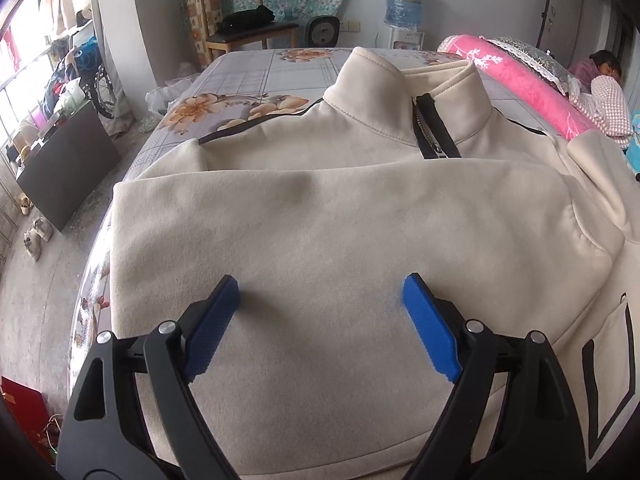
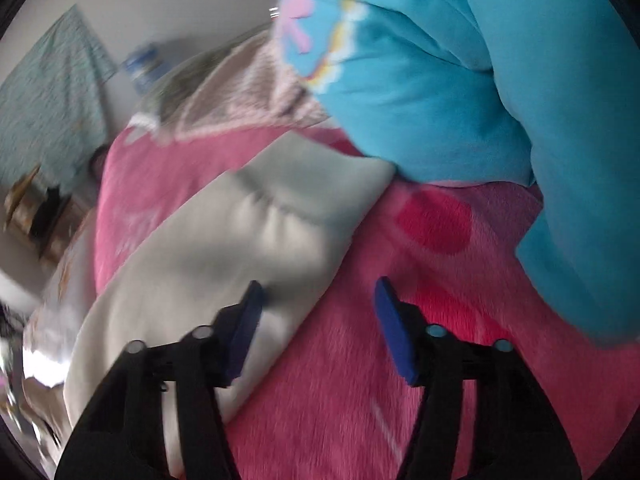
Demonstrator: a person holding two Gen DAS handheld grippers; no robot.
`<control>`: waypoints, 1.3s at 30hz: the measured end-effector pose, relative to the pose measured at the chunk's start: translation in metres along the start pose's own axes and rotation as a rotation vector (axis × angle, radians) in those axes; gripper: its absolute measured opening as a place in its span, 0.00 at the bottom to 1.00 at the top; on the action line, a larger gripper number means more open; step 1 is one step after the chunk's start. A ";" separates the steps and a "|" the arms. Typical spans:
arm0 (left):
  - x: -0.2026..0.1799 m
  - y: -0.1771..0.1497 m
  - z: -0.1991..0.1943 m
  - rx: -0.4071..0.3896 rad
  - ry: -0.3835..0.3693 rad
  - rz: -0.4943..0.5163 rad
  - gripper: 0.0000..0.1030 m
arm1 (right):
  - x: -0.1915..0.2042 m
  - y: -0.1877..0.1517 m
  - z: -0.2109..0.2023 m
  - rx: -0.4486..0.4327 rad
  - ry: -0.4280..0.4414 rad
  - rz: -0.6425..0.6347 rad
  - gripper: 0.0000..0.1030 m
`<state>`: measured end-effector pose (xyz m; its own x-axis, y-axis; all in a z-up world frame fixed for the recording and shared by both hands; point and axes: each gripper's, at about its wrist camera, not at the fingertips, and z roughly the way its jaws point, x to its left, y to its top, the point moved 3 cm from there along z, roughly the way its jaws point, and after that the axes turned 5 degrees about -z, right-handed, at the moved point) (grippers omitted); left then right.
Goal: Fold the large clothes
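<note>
We see one cream fleece zip-collar jacket [image 1: 320,208] lying flat on the floral-print bedsheet [image 1: 240,76]. Our left gripper [image 1: 322,292] hangs spread above its soft body, holding nothing. Our right gripper [image 2: 318,292], blurred, stands parted over one cream sleeve [image 2: 240,232] across a fuzzy pink blanket [image 2: 360,380], beside one blue plush cushion [image 2: 500,100].

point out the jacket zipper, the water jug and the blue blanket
black zipper of the cream fleece jacket [image 1: 434,130], left wrist view, mid-track below the collar
blue water jug [image 1: 406,2], left wrist view, its body
bright blue blanket [image 2: 460,92], right wrist view, a central fold
</note>
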<state>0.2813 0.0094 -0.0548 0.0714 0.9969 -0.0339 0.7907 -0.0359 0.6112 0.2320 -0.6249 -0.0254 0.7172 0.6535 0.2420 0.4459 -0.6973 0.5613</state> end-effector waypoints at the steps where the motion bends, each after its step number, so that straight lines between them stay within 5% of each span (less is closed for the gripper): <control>1: 0.000 0.000 0.000 0.000 0.002 0.002 0.79 | -0.003 0.005 0.007 -0.015 0.002 0.043 0.33; 8: 0.000 0.000 0.000 0.000 0.000 -0.001 0.79 | 0.005 0.014 0.035 -0.031 -0.029 0.096 0.28; 12: 0.000 0.000 0.000 0.000 0.000 0.000 0.79 | 0.007 0.021 0.029 -0.049 -0.015 0.076 0.13; 26: 0.000 0.001 0.000 -0.002 -0.002 -0.001 0.79 | 0.058 0.038 -0.121 -0.273 0.107 -0.134 0.11; 30: 0.002 0.001 -0.013 -0.016 -0.024 -0.019 0.58 | 0.080 0.038 -0.160 -0.325 0.120 -0.205 0.11; 33: 0.004 0.001 -0.034 -0.055 -0.080 -0.030 0.55 | 0.094 0.034 -0.186 -0.354 0.133 -0.249 0.11; 39: 0.008 -0.010 -0.023 0.031 -0.143 -0.045 0.38 | 0.127 0.022 -0.230 -0.402 0.186 -0.324 0.11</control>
<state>0.2601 0.0197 -0.0425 0.1200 0.9773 -0.1744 0.8132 0.0040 0.5820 0.2098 -0.4897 0.1998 0.4544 0.8824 0.1216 0.3625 -0.3079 0.8797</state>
